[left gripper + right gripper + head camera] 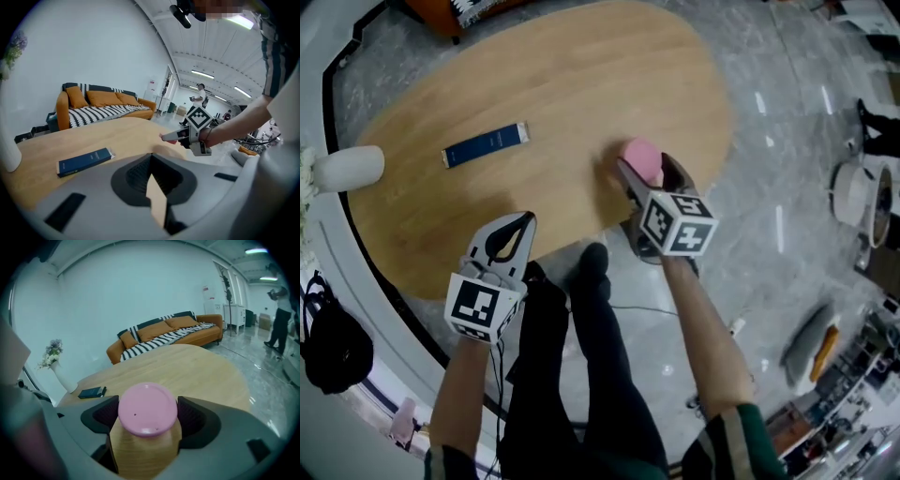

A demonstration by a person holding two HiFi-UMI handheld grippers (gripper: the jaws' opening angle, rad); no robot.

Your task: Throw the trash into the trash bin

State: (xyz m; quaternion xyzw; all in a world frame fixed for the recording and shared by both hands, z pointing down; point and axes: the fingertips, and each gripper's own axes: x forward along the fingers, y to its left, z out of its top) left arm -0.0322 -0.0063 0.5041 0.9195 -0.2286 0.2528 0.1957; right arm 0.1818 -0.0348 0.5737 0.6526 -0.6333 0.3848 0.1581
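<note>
Tan paper cup with round pink plastic lid (147,427) sits between the jaws of the right tool (652,174). Jaws closed on the cup body just under the lid, one pad each side. Cup is over the near right edge of the oval wooden counter (581,75); can't tell if it's lifted or resting.

Likely light, thin-walled and crushable, and the lid may pop off if squeezed. Sleeve looks matte, so slip risk is low. Best hold is mid-body below the lid rim, kept upright in case liquid is left inside.

Left tool (521,225) is closed with nothing in it, near edge of counter, left of the cup.

Flat navy box (485,145) lies further left on the counter, well apart. White vase (347,169) at far left edge. Orange sofa with striped throw (164,331) beyond the counter. No trash bin clearly made out.
</note>
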